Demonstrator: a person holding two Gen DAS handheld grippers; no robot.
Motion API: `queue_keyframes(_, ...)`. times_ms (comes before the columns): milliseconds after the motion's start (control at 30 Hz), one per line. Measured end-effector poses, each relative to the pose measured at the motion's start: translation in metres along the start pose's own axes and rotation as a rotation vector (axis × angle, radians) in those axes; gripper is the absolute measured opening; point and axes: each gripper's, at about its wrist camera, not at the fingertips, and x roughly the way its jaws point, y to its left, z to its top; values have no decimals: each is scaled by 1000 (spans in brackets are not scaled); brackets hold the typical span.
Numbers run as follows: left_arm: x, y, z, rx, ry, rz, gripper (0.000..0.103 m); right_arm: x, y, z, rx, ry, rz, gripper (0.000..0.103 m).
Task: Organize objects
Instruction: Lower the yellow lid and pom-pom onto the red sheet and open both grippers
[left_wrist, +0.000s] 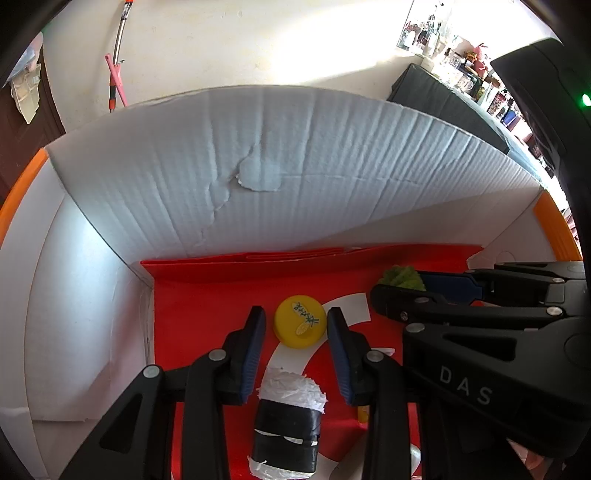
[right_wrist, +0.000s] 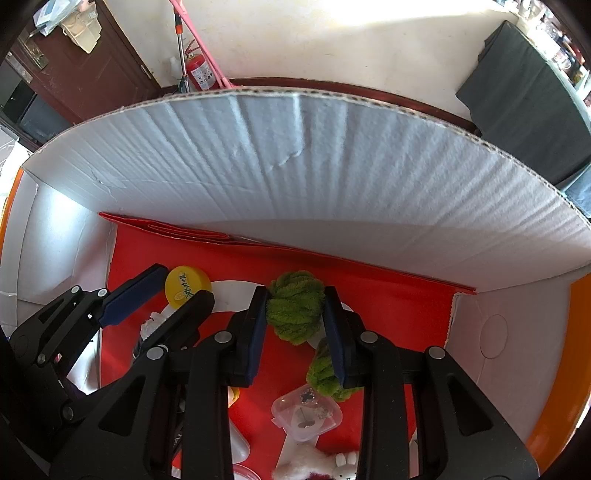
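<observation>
Left wrist view: the left gripper (left_wrist: 295, 325) hangs over the red floor of a white cardboard box (left_wrist: 258, 166), jaws parted a little with nothing pressed between them. A yellow cap (left_wrist: 300, 322) lies flat on the floor in the centre of the frame, in the gap beyond the fingertips. It carries dark handwritten characters beside a small lemon drawing, and I cannot read them. It looks light, stiff and smooth, so it is best pinched across its rim. Lower centre stands a black roll (left_wrist: 286, 424) stuffed with white paper, probably light and crushable at the top. The right gripper (left_wrist: 402, 291) enters from the right edge, its body marked "DAS".

Right wrist view: the right gripper (right_wrist: 295, 306) has its jaws nearly closed, a tuft of green yarn (right_wrist: 295, 310) sitting between the pads at centre frame. Whether they actually squeeze it I cannot tell. The yarn is soft, light and compressible, and a loose strand trails toward lower right, so it may snag. At bottom centre lies a clear plastic case (right_wrist: 304, 415), stiff, slippery and likely brittle.
</observation>
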Motion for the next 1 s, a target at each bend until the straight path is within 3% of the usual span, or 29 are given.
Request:
queue_keyframes(800, -7, 11, -3, -29, -13, 25, 46, 3, -3, 1, -21, -3, -19, 32)
queue_keyframes(1000, -10, 13, -4, -59, -16, 14, 46, 1, -7, 2, -23, -26, -40, 50)
